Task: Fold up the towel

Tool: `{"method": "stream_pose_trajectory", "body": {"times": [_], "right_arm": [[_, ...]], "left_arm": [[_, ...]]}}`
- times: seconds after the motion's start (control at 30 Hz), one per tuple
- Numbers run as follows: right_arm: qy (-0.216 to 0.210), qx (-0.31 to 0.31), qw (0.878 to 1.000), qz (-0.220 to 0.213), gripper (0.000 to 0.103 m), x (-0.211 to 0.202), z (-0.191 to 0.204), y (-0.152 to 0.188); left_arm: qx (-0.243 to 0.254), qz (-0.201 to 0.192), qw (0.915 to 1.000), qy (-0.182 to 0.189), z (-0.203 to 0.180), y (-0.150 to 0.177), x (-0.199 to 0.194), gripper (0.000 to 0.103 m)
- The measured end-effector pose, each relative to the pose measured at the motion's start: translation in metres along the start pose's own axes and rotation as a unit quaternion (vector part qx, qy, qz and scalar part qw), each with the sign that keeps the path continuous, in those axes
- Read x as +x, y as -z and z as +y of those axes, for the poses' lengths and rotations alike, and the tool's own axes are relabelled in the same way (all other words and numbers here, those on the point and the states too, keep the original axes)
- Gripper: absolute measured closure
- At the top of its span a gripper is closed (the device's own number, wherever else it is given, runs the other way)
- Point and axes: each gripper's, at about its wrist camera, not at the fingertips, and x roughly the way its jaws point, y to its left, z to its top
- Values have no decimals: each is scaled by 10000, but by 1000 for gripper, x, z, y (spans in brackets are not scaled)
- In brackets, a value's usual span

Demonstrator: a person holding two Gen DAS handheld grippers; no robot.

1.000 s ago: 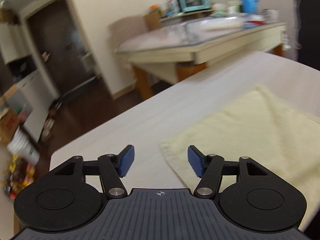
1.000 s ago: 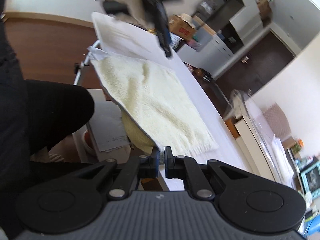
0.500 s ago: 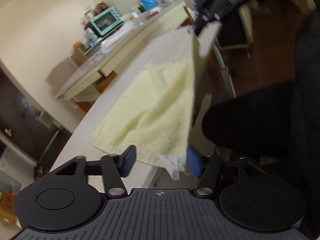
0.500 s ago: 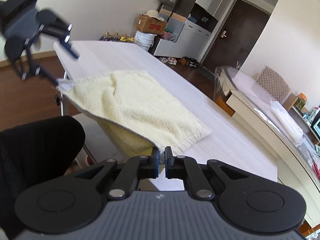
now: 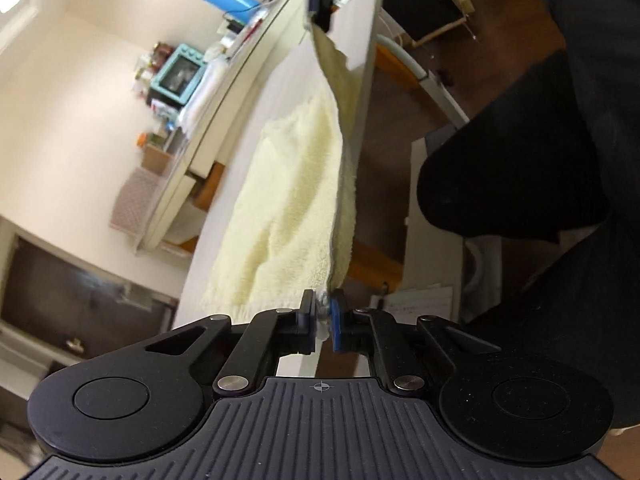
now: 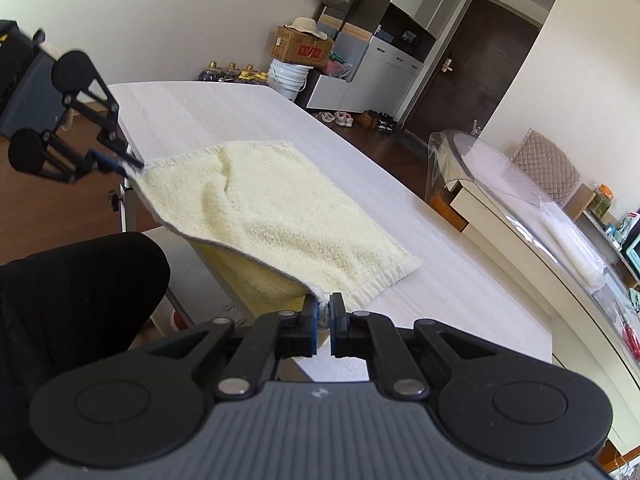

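Pale wood-grain table (image 6: 248,120) in a living room; second table with a teal oven (image 5: 176,78) beyond, dark door and cabinets far off. Towel (image 6: 288,220), pale yellow terry, lies along the table's near edge, most of it flat on the surface, its near hem lifted off and sagging over the edge. Left gripper (image 5: 321,315) clamped on one near corner; right gripper (image 6: 324,312) clamped on the other near corner; terry pinched between the pads of each. Judged step: both corners secured, fold about to start. To do it well: raise both corners level, keep the hem taut between them, carry it over to the far hem, align corners before letting go. Risk: uneven lift would skew the fold or drag the towel across the table.
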Motion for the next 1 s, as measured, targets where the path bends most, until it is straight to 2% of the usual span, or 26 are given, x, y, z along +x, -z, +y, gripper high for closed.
{"method": "stream_pose_trajectory", "body": {"times": [0.07, 0.17, 0.3, 0.57, 0.63, 0.83, 1.0], "right_arm": [[-93, -47, 9999, 16, 97, -2, -1, 1], [-377, -204, 9991, 76, 97, -8, -3, 3], [-667, -192, 9975, 110, 97, -15, -11, 2], [-952, 276, 9951, -19, 97, -11, -58, -17], [-997, 353, 9944, 14, 97, -3, -70, -22], [-1222, 782, 9894, 97, 97, 26, -105, -35], [-1329, 1017, 9856, 244, 97, 55, -130, -47]], "left_arm": [[-423, -4, 9980, 472, 23, -3, -10, 95], [-979, -31, 9906, 954, 65, -7, -19, 95], [-1514, -25, 9808, 1226, 118, -11, -14, 95], [-2049, 132, 9687, 1397, 176, -20, 27, 95], [-2119, 193, 9670, 1401, 182, -22, 34, 95], [-2607, 440, 9547, 1361, 209, -17, 61, 95], [-2810, 580, 9494, 1275, 227, -11, 78, 95]]}}
